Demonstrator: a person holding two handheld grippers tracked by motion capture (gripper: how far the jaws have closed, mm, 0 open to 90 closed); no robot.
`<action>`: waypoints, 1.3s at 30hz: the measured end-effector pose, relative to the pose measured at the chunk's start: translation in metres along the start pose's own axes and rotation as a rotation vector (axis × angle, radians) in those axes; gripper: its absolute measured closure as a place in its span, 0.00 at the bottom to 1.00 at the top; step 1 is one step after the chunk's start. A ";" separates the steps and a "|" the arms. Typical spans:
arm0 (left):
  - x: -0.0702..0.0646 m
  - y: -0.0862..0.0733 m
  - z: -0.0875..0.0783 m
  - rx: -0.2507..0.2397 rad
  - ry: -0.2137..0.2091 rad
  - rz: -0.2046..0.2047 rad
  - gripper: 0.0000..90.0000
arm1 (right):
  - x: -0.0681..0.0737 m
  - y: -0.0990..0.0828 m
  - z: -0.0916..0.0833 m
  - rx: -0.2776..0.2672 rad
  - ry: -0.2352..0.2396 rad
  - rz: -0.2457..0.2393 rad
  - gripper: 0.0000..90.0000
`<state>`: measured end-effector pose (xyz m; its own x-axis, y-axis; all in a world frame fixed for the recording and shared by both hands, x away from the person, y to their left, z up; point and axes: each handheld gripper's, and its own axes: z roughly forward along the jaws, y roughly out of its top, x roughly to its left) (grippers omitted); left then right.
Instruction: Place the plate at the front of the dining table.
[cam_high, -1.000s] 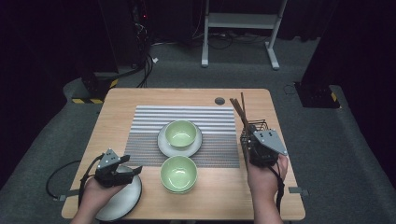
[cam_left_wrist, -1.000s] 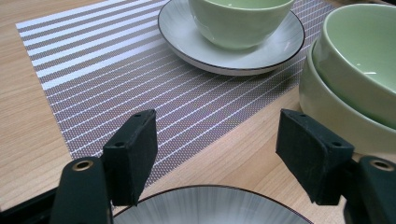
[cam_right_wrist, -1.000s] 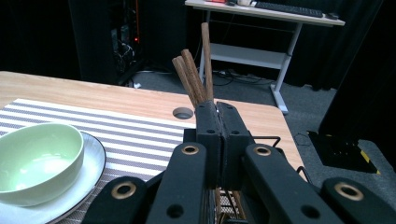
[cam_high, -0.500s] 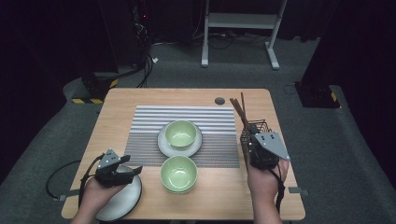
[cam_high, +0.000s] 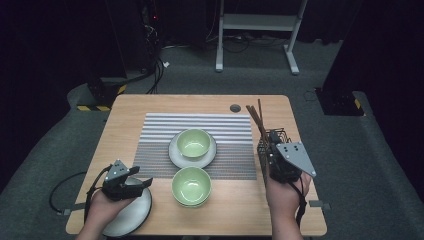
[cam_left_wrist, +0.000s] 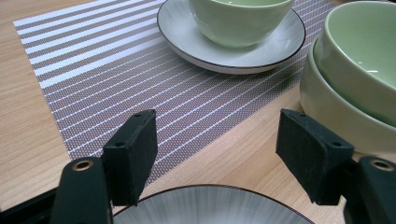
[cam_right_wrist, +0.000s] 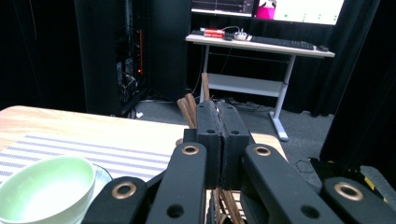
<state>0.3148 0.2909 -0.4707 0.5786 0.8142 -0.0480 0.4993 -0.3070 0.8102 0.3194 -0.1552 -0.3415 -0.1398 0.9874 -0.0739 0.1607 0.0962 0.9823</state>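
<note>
The high view looks forward and down from above the person's side onto the whole desk (cam_high: 150, 107), far enough off to take in the floor beyond. The left claw's camera sits low and close, facing across the striped mat (cam_left_wrist: 116, 70) toward the bowl on its plate (cam_left_wrist: 238, 18). The right claw's camera looks level over the desk's far edge; all views share that bowl.

Grey black-rimmed plate (cam_high: 131, 216) flat at table's near-left corner, brown chopsticks (cam_high: 255, 119) upright-tilted in wire basket at right edge
</note>
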 end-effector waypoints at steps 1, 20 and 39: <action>0.000 0.000 0.000 0.001 -0.002 -0.001 0.33 | 0.000 0.001 -0.001 -0.003 0.001 0.000 0.99; 0.000 0.000 0.000 -0.005 -0.002 0.001 0.33 | 0.003 0.017 -0.009 -0.050 0.006 -0.013 0.99; 0.001 0.000 -0.001 -0.008 -0.002 -0.001 0.33 | 0.022 0.030 -0.014 -0.091 0.051 -0.037 0.99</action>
<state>0.3144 0.2922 -0.4701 0.5794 0.8135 -0.0500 0.4947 -0.3023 0.8148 0.3073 -0.1326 -0.3109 -0.1944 0.9754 -0.1042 0.0653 0.1189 0.9908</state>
